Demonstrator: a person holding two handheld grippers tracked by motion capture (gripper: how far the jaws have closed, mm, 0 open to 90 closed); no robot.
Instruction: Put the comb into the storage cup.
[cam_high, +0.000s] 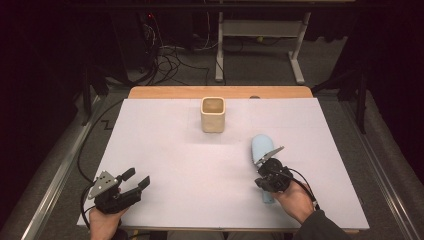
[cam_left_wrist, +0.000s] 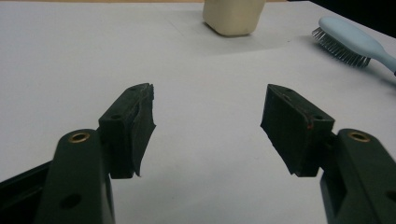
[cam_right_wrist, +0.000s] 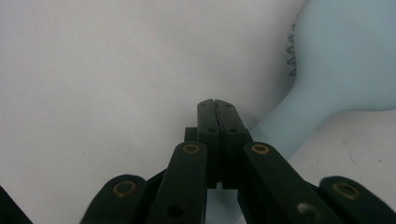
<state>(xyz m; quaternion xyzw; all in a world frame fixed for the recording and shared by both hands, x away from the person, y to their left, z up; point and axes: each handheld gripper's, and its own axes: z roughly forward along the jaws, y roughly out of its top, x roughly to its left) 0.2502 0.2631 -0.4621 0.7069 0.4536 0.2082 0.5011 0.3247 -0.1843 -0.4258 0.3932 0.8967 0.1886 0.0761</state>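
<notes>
A light blue hairbrush (cam_high: 260, 146) lies bristles down on the white table cover (cam_high: 175, 150), right of centre, with its handle running toward the person. My right gripper (cam_high: 267, 171) hovers over that handle. In the right gripper view its jaws (cam_right_wrist: 215, 106) are pressed together with nothing between them, and the brush handle (cam_right_wrist: 280, 128) passes under and to the right of them. My left gripper (cam_high: 136, 181) rests near the front left edge, open and holding nothing. In the left gripper view (cam_left_wrist: 208, 116) the hairbrush (cam_left_wrist: 348, 39) lies at the far right.
A beige square cup (cam_high: 212, 114) stands upright at the back middle of the cover, also seen as the cup (cam_left_wrist: 233, 16) in the left gripper view. A wooden table edge (cam_high: 165, 92) runs behind it. Cables and a desk frame lie on the floor beyond.
</notes>
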